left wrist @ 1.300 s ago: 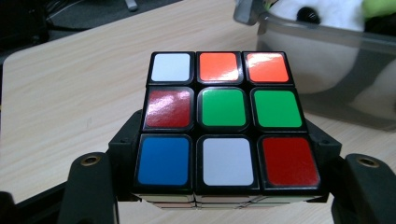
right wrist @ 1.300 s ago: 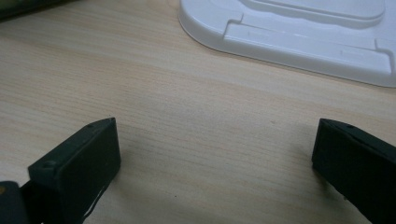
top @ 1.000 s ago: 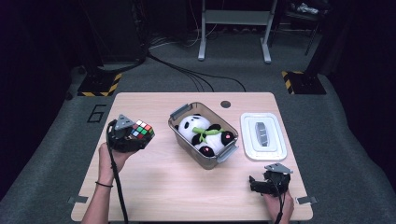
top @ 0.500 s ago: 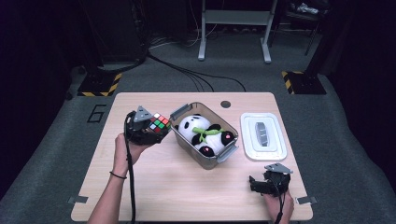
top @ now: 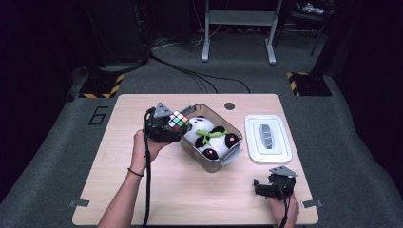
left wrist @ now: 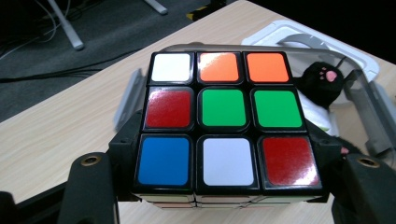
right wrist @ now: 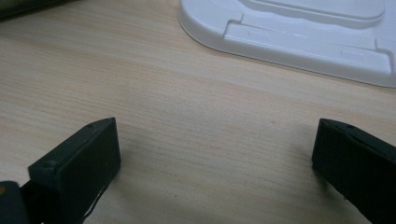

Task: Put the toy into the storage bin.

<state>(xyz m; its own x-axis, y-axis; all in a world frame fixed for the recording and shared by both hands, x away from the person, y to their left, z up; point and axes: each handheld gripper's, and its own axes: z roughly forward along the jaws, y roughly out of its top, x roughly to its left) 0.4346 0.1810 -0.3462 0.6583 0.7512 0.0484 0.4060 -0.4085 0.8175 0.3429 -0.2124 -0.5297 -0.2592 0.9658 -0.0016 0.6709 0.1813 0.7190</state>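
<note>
- Rubik's cube (left wrist: 224, 123) sits clamped in the left gripper (top: 167, 127), now at the metal container's (top: 236, 152) rim, nearer than a second ago.
- Panda plush (top: 209, 137) lies inside; the left gripper view shows its pink paw pad.
- Right gripper (right wrist: 215, 158) rests spread wide and empty on the table (top: 190, 190) near the white lid (top: 266, 137).

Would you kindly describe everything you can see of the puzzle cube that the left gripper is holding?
The puzzle cube is a scrambled three-by-three with glossy stickers in a black plastic frame. The face towards the left gripper view reads white, orange, orange across the top row, red, green, green in the middle, and blue, white, red below. The left gripper clamps it from two opposite sides, its jaws pressed against the lower layer. It is held in the air at the left end of the clear container, beside the plush panda inside.
</note>
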